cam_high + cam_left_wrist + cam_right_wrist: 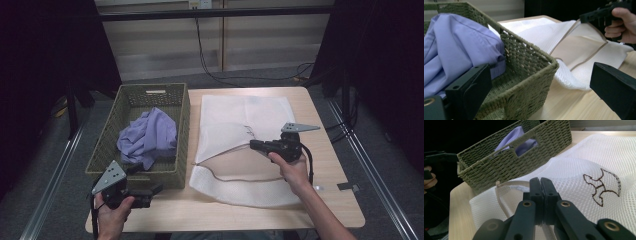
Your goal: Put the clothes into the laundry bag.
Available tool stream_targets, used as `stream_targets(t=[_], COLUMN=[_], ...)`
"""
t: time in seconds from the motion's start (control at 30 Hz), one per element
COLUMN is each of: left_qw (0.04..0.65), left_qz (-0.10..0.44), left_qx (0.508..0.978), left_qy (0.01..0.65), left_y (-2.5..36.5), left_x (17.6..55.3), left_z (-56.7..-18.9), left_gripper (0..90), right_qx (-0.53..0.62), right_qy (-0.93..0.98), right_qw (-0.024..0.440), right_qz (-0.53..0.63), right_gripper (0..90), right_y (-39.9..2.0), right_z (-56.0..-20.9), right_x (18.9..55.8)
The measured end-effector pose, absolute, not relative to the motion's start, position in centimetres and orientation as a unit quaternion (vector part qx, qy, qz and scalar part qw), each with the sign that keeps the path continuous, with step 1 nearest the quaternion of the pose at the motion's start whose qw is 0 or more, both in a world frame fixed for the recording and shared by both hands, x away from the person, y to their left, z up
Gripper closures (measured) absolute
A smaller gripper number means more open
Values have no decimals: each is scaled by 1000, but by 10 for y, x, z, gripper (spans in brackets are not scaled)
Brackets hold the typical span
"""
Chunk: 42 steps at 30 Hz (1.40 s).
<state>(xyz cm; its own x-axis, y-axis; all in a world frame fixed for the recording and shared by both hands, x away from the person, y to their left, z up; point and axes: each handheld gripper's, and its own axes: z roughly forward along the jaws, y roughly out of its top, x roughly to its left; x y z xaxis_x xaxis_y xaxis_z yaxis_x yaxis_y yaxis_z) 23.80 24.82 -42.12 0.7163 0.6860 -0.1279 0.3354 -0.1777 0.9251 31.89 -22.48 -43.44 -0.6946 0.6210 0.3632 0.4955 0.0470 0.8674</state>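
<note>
- Left gripper: held in the person's left hand at the near left corner of the tabletop. In the left gripper view its fingers stand wide apart with nothing between them (released).
- Woven basket: olive green, resting on the left half of the tabletop. Its near corner lies directly ahead of the left fingers, rim at about finger height.
- Lilac shirt: crumpled inside the basket, beyond the left fingers and on the far side of the basket's near wall. No finger touches it.
- Right gripper: held in the person's right hand over the middle of the tabletop. In the right gripper view its fingers are pressed together (clenched), tips at the raised edge of the mesh laundry bag.
- Whether the mesh is actually pinched between the right fingers cannot be told; the contact line is hidden by the fingers themselves.
- The mesh laundry bag is white, spread across the tabletop beside the basket. Its opening gapes below the right fingers, bare wood showing through.
- Tan drawcord: edges the bag's opening, just left of the right fingers in the right gripper view.
- Brown embroidered mark: on the mesh, right of the right fingers.
</note>
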Motion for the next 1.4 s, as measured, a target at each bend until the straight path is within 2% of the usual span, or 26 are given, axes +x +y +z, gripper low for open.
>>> stream_targets(t=[0.17,0.47,0.63,0.8,1.07,1.23,1.27,1.4], left_qw=[535,528,521,530,523,503,499,477], left_qz=[178,179,175,150,153,161,168,165], left_qx=[749,753,761,764,767,775,776,788], left_qy=[348,351,344,336,340,347,347,353], left_y=[248,246,242,242,251,257,258,257], left_x=[239,240,243,252,277,307,312,340], left_z=[-421,-420,-418,-413,-389,-375,-373,-370], left_gripper=[49,49,48,56,50,70,103,104], right_qx=[383,382,381,382,378,376,375,374], right_qy=[720,715,702,697,705,709,709,710], right_qw=[55,67,74,78,78,83,82,83], right_qz=[577,582,598,602,595,591,592,591], right_gripper=[886,888,889,889,888,888,888,888], right_y=[-223,-226,-227,-230,-228,-227,-227,-227], right_z=[-428,-413,-405,-405,-407,-407,-407,-407], right_x=[325,333,337,337,336,334,333,333])
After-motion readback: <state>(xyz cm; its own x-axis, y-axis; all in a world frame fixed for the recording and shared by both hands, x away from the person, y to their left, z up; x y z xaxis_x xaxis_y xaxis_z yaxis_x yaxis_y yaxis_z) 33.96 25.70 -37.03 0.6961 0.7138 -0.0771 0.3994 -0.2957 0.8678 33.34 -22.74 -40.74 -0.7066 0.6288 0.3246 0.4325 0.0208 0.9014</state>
